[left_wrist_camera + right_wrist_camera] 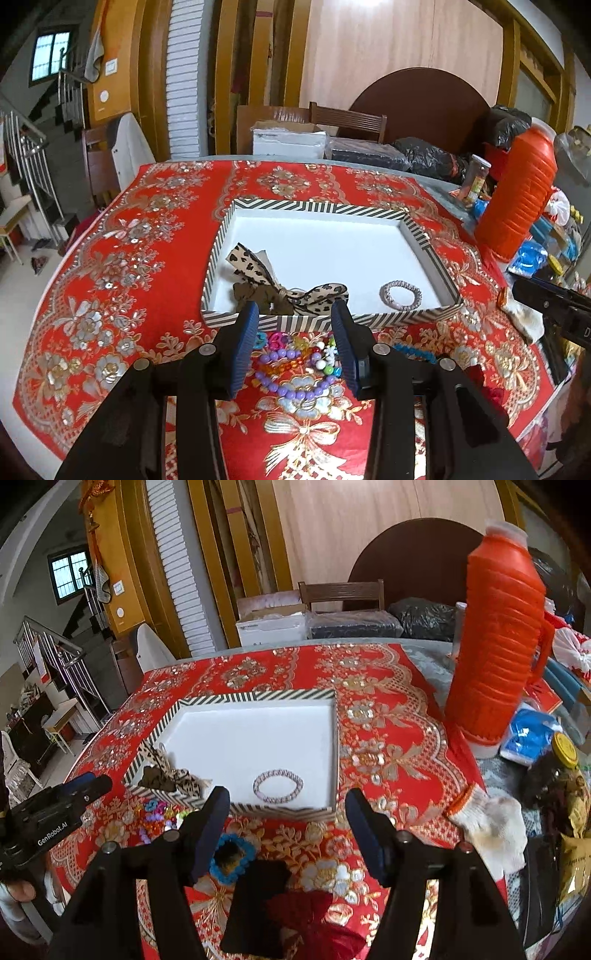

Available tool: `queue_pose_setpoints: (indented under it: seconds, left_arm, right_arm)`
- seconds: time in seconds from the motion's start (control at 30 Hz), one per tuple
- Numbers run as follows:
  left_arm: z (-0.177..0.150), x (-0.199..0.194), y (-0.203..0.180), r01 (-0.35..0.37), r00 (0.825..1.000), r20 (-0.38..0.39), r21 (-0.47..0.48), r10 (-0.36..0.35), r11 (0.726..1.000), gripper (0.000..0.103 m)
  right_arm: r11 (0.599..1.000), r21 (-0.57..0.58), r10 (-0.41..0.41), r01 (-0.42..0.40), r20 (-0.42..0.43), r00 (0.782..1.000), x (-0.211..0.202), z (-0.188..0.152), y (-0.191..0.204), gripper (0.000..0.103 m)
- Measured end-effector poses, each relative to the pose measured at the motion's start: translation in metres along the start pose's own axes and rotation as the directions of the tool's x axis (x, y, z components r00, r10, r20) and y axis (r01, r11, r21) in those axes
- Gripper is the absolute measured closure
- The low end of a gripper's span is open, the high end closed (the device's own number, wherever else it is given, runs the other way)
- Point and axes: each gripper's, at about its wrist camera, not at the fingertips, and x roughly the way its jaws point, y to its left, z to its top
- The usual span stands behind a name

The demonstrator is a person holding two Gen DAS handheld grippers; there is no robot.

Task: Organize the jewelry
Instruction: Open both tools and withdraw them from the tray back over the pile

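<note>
A striped box [424, 236] [334, 738] with a white floor holds a leopard-print bow [258, 273] [173, 775] at its near left and a silver-grey hair tie [400, 293] [277, 781] at its near right. My left gripper [295, 347] is open above a pile of colourful beaded bracelets [295, 373] [155, 816] in front of the box. My right gripper [288, 834] is open and empty above a blue crocheted scrunchie [231, 856], a black fabric piece [258, 904] and a dark red item [314, 915].
A tall orange thermos [517, 195] [495, 638] stands at the right of the red patterned tablecloth [110, 295]. A white work glove [487, 827], a jar with a yellow lid [565, 753] and blue packets [528, 734] lie at the right edge.
</note>
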Motion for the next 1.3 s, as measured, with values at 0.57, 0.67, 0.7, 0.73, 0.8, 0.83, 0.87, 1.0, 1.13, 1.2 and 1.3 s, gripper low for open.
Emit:
queue_pose_setpoints:
  seconds: [0.57, 0.67, 0.7, 0.73, 0.8, 0.83, 0.87, 1.0, 1.13, 1.2, 1.3]
  left_arm:
    - [-0.012, -0.011, -0.014, -0.048, 0.999, 0.027, 0.052, 0.047, 0.998, 0.064]
    - [-0.011, -0.012, -0.012, -0.048, 0.998, 0.03, 0.045, 0.047, 0.998, 0.064]
    - [-0.011, -0.013, -0.011, -0.05, 0.998, 0.032, 0.044, 0.049, 0.998, 0.064]
    - [-0.011, -0.013, -0.011, -0.053, 0.998, 0.034, 0.045, 0.051, 0.998, 0.064]
    - [-0.011, -0.014, -0.01, -0.056, 0.998, 0.035, 0.045, 0.055, 0.997, 0.064]
    - [-0.012, -0.014, -0.01, -0.057, 0.998, 0.034, 0.045, 0.056, 0.997, 0.064]
    - [-0.012, -0.014, -0.01, -0.058, 0.998, 0.034, 0.044, 0.056, 0.997, 0.064]
    - [-0.012, -0.014, -0.009, -0.06, 0.998, 0.034, 0.04, 0.059, 0.997, 0.064]
    - [-0.013, -0.014, -0.005, -0.055, 0.998, 0.028, 0.033, 0.054, 0.998, 0.064]
    - [-0.013, -0.014, -0.001, -0.033, 0.999, 0.015, 0.02, 0.033, 0.999, 0.064]
    - [-0.012, -0.015, 0.011, -0.001, 1.0, -0.007, -0.021, 0.001, 1.0, 0.064]
  right_arm:
    - [0.999, -0.029, 0.019, -0.019, -0.02, 1.0, -0.007, -0.023, 0.015, 0.034]
    - [0.999, -0.029, 0.02, -0.021, -0.023, 1.0, -0.007, -0.024, 0.016, 0.034]
    - [0.999, -0.029, 0.019, -0.02, -0.022, 1.0, -0.007, -0.024, 0.016, 0.034]
    - [0.999, -0.029, 0.019, -0.019, -0.021, 1.0, -0.007, -0.024, 0.016, 0.034]
    - [0.999, -0.031, 0.02, -0.02, -0.021, 1.0, -0.007, -0.024, 0.016, 0.034]
    - [0.999, -0.033, 0.019, -0.02, -0.021, 1.0, -0.007, -0.024, 0.016, 0.034]
    - [0.999, -0.035, 0.019, -0.02, -0.019, 1.0, -0.007, -0.024, 0.017, 0.034]
    - [0.999, -0.051, 0.012, -0.013, -0.013, 1.0, -0.007, -0.025, 0.022, 0.034]
    - [0.998, -0.064, 0.004, -0.005, -0.014, 1.0, -0.006, -0.027, 0.027, 0.034]
    - [0.998, -0.064, 0.006, -0.007, -0.02, 1.0, -0.005, -0.029, 0.027, 0.034]
    - [0.998, -0.058, 0.005, -0.007, -0.025, 1.0, -0.004, -0.03, 0.025, 0.034]
